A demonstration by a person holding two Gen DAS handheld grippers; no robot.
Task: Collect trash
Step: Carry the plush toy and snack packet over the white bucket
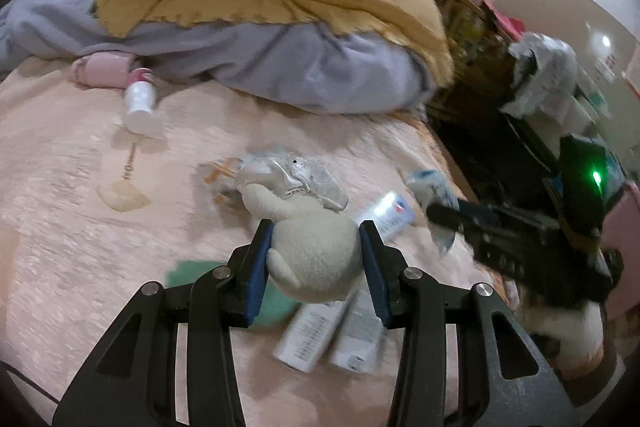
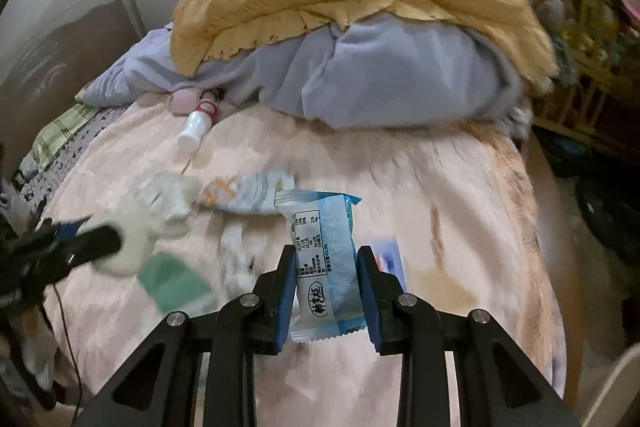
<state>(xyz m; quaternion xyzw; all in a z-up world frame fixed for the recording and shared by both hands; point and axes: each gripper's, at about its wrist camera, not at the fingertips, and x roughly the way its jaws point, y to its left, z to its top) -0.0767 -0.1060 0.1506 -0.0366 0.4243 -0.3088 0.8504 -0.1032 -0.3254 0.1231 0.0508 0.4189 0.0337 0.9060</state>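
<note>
left gripper (image 1: 316,259) — pads clamped, angled down | right gripper (image 2: 326,287) — pads clamped, angled down

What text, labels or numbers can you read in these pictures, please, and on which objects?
Blue snack wrapper: a logo of three Chinese characters in an oval, not sure enough to quote.
Same wrapper: nutrition table, too small to read.
White tubes: barcodes and print, blurred.
White bottle: label blurred.
</note>
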